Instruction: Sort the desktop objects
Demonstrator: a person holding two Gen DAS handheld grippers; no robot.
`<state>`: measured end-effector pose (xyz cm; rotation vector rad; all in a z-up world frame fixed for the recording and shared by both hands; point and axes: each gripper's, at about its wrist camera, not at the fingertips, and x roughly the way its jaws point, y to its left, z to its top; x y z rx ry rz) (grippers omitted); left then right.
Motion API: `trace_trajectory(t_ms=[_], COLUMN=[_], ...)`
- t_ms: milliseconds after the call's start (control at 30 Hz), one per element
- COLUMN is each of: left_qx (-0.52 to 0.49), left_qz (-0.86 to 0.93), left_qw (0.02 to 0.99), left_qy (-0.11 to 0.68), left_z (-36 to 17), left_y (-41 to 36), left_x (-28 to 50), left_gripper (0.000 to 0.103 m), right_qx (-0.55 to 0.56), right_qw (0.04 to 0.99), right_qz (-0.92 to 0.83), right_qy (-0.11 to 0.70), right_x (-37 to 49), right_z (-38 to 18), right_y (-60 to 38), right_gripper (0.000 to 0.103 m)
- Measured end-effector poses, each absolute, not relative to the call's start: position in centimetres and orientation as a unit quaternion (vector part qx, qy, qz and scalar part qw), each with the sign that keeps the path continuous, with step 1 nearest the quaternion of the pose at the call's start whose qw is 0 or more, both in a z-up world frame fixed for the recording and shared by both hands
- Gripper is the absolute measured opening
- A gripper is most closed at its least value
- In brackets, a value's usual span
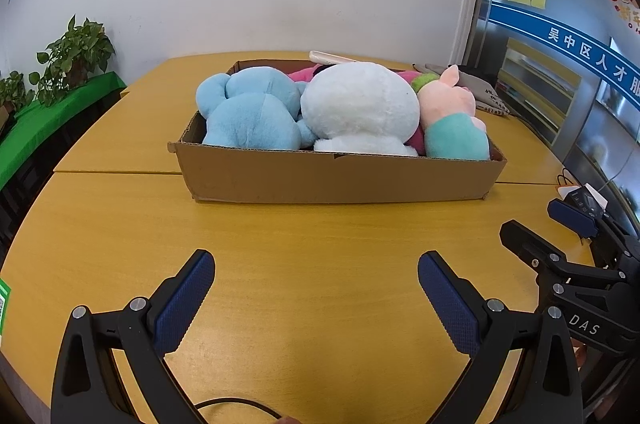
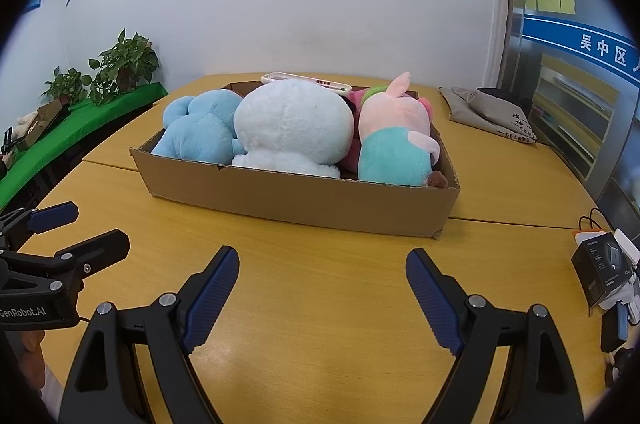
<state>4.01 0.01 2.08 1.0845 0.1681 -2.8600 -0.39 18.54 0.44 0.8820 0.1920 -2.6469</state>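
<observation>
both hand-held grippers, left hand-held gripper (image 1: 316,290) and right hand-held gripper (image 2: 322,288), gape wide (nothing between) before the cardboard box (image 1: 336,178).

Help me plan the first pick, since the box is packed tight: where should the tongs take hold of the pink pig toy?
Probably by the pig toy's head, coming from above with the right tongs, which are open. The head and ear stand clear above the box rim, while its teal body is wedged between the white toy and the box's right wall, leaving little room lower down.
</observation>
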Motion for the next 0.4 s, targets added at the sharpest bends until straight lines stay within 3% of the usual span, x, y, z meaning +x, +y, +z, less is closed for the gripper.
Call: trace_trajectory(t_ms=[400], left_qx=[0.361], left_qz=[-0.929], left_qw=[0.045], left_qy=[0.068], left_z=[1.12], left_y=[-0.72], left_x=[4.17], left_gripper=[0.103], right_qx=[0.313], right_qw=[0.18], right_qz=[-0.93], right_qy=[0.072], right_x=[-0.44], right_z=[0.14], right_y=[17.8], right_gripper=[0.086])
